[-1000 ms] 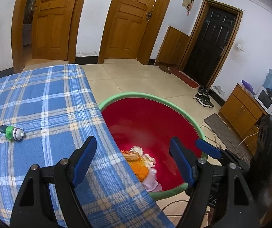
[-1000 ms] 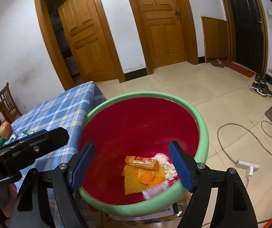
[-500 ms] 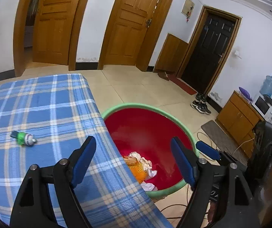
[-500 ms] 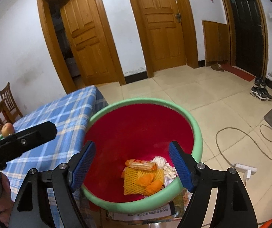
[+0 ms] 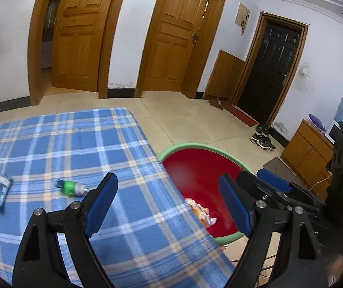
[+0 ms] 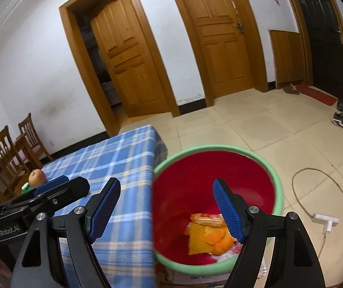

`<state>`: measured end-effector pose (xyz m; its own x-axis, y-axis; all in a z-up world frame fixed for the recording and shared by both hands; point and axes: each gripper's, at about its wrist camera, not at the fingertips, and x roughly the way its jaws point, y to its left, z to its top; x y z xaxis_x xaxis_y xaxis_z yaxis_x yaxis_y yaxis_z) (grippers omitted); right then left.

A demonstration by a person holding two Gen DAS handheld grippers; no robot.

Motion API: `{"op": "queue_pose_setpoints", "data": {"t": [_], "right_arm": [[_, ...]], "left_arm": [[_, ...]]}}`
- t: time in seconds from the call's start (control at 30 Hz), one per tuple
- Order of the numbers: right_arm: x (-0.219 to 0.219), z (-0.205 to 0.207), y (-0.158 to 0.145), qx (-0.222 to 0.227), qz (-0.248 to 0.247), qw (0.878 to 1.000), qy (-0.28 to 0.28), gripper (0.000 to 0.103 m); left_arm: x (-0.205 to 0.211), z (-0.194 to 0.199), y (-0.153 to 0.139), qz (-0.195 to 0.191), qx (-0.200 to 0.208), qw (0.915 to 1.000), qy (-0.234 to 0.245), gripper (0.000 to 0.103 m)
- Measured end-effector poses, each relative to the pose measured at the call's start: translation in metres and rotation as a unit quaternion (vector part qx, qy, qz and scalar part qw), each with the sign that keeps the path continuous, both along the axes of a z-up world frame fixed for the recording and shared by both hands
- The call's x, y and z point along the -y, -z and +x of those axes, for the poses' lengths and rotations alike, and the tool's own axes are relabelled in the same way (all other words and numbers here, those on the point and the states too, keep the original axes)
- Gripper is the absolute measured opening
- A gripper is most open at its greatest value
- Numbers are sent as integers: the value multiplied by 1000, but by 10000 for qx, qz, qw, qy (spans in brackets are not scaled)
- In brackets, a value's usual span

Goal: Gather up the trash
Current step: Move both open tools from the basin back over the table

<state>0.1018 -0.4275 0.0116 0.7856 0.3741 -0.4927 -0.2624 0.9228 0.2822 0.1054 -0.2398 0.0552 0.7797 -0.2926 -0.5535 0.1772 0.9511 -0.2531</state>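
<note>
A red basin with a green rim (image 5: 221, 152) (image 6: 276, 180) stands beside the table with the blue plaid cloth (image 5: 80, 148) (image 6: 125, 160). Orange netting, a snack wrapper and crumpled paper (image 6: 209, 232) (image 5: 200, 210) lie in it. On the cloth lie a small green bottle (image 5: 72, 187) and a blue wrapper (image 5: 1, 193). My left gripper (image 5: 167, 202) is open and empty over the table's right edge. My right gripper (image 6: 166, 208) is open and empty above the basin's left rim.
An apple (image 6: 37, 176) and a green item sit at the table's far left. Wooden chairs (image 6: 15, 148) stand behind. A power strip and cable (image 6: 324, 219) lie on the tiled floor. Shoes (image 5: 262, 139), a cabinet (image 5: 308, 151) and wooden doors stand beyond.
Both grippers pulled back and swung left towards the table. The basin shifted right in both views, and the blue wrapper came into the left view. Both jaws stayed open.
</note>
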Motion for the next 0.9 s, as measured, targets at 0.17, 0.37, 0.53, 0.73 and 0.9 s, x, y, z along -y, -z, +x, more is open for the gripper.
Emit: {"op": "queue_pose_setpoints", "data": {"t": [0.17,0.37,0.53,0.73,0.9], "right_arm": [[-33,5,-3,-4,-159,9995,-274,80],[-76,9,-9,-59,-190,9975,-678,80],[-122,17,-7,-131,-331,9944,-994,80],[-170,28,10,-334,-605,9894,-1279,80],[-191,38,17,-418,-686,9876,-1349,80]], "left_arm": [[-32,-3,-6,95,50,9996,-256,86],[-84,-6,-3,183,-55,9980,-602,86],[-138,-8,5,277,-217,9944,-1000,86],[-192,-10,17,105,-341,9899,-1374,86],[-212,-4,35,357,-680,9851,-1538,86]]}}
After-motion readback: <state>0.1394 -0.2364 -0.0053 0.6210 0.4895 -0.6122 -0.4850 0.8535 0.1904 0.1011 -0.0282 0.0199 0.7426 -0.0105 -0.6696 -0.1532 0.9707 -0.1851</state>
